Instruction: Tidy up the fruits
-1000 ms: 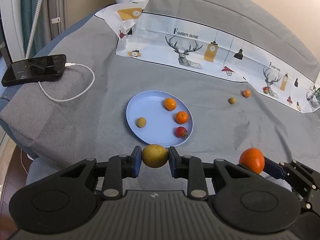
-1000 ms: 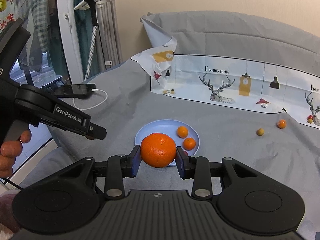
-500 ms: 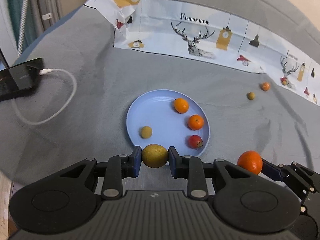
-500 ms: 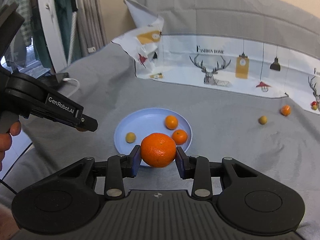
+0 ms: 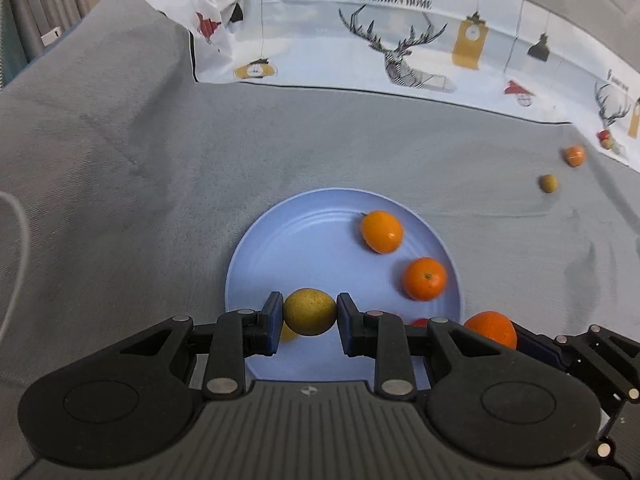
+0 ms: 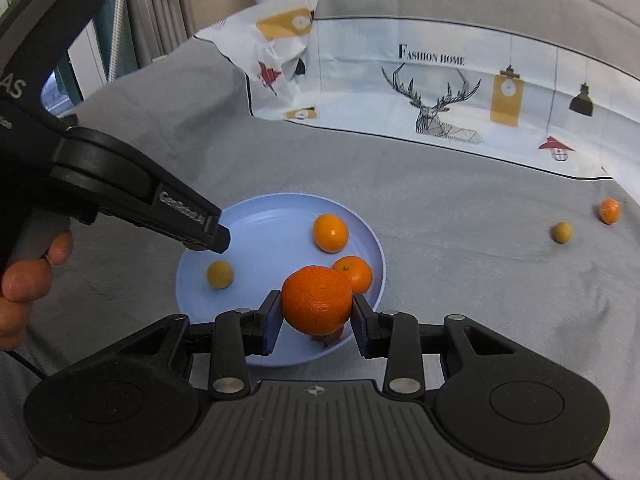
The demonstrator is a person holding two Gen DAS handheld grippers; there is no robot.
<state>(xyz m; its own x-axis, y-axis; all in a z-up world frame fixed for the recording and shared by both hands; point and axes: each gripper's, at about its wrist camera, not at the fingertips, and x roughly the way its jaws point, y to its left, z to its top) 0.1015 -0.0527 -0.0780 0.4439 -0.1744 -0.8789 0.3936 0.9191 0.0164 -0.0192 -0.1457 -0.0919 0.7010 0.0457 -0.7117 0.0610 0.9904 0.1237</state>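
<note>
"Fashion home" on printed cloth (image 6: 440,92)

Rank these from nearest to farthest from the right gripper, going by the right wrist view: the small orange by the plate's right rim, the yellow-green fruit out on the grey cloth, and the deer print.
1. Small orange, on the blue plate, just behind the right gripper.
2. Yellow-green fruit, far right on the cloth.
3. Deer print, on the white sheet at the back.
</note>
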